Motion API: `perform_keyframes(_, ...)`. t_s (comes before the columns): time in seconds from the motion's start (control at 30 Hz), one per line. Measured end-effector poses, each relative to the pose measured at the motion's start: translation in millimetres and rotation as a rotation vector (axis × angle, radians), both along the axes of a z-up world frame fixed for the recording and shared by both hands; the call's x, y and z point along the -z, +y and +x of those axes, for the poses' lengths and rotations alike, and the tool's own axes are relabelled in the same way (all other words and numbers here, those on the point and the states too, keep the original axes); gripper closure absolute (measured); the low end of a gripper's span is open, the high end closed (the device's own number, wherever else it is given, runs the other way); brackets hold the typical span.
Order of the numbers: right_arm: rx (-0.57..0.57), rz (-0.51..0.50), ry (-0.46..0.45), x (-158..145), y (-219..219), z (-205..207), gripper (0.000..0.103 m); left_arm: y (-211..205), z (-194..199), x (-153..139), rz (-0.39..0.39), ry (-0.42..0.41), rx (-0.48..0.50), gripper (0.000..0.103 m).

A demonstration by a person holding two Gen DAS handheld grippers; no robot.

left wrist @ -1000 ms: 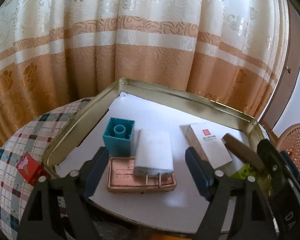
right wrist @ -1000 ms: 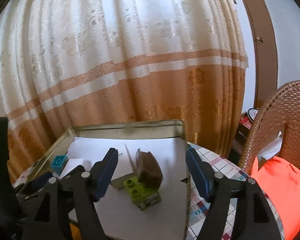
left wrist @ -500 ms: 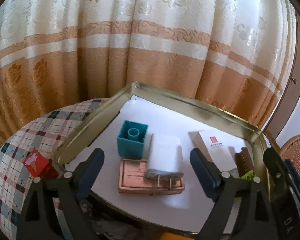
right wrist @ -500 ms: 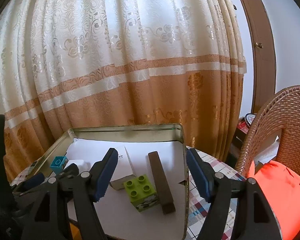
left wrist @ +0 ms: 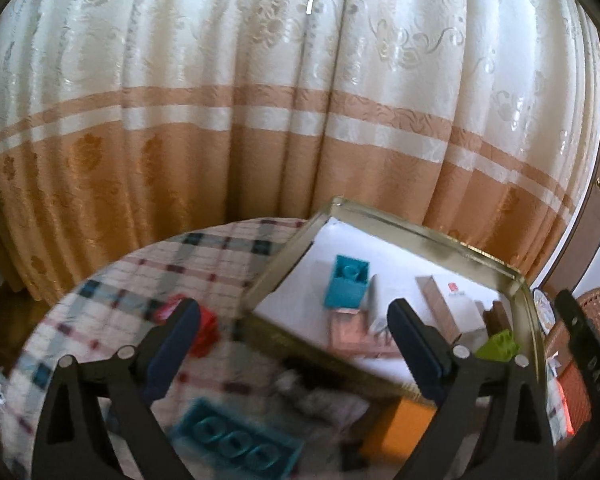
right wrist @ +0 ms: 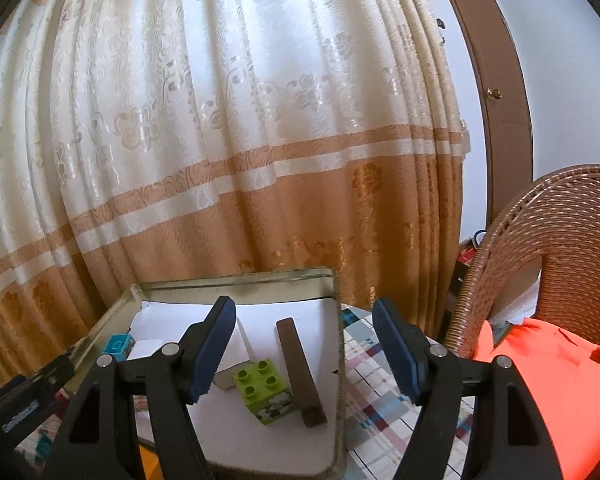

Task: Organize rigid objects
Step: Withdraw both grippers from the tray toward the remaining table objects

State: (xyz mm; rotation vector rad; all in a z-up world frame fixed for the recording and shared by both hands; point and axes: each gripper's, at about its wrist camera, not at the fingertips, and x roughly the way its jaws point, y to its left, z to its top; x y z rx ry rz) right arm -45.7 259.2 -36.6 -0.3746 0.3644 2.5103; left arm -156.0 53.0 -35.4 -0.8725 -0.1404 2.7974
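A metal tray lined with white paper holds a teal block, a copper plate, a white box, a green brick and a dark brown bar. My left gripper is open and empty, over the tablecloth left of the tray. A red object lies by its left finger. A teal long brick lies near below. My right gripper is open and empty above the tray's near right part.
A checked tablecloth covers the round table. An orange box sits in front of the tray. A wicker chair with an orange cloth stands at the right. A curtain hangs behind.
My left gripper pulled back and swung left off the tray, bringing the red object and teal long brick into view. My right gripper let go of the brown bar, which now lies flat, and drew back.
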Motion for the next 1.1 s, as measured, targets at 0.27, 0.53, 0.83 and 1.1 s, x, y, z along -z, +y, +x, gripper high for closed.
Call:
perform_keyframes(0.27, -0.011, -0.034, -0.036, -3.0, -12.3, 38.8, 0.03, -32.8, 32.5, 1.4, 0.001, -0.058, -0.021, 0.002)
perform_keyframes(0.53, -0.062, -0.053, -0.081, 4.5, -33.0, 71.2, 0.03, -43.5, 70.4, 6.3, -0.053, -0.069, -0.032, 0.002)
perform_keyframes(0.83, -0.123, -0.058, -0.117, 10.5, -51.9, 88.5, 0.03, -58.3, 98.1, 13.7, -0.083, -0.083, -0.078, 0.002)
perform_keyframes(1.1, -0.193, -0.067, -0.141, 11.0, -71.0, 88.1, 0.03, -66.7, 103.6, 17.2, -0.102, -0.11, -0.095, 0.002)
